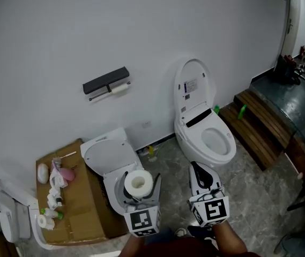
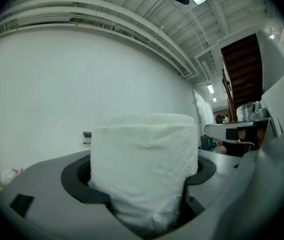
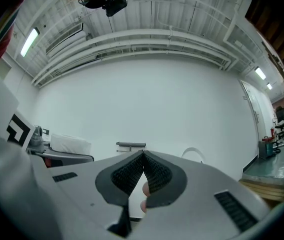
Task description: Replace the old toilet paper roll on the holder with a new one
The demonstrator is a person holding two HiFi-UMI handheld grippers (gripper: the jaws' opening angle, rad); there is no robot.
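Note:
My left gripper [image 1: 140, 184] is shut on a new white toilet paper roll [image 1: 138, 182], held upright between its jaws; the roll [image 2: 144, 164] fills the left gripper view. My right gripper [image 1: 194, 166] is shut with nothing in it, and its pads meet at the tip [image 3: 142, 157]. Both point level toward the white wall. The black paper holder [image 1: 106, 81] hangs on that wall, well ahead of both grippers, with the old, nearly used-up roll [image 1: 120, 88] under it. The holder [image 3: 131, 145] shows small straight beyond the right jaws.
A white toilet [image 1: 203, 127] with its lid up stands at the wall to the right. A second white toilet [image 1: 108, 155] sits just beyond my left gripper. A cardboard box [image 1: 80, 218] with bottles and small items lies at the left. Wooden steps [image 1: 259, 125] run along the right.

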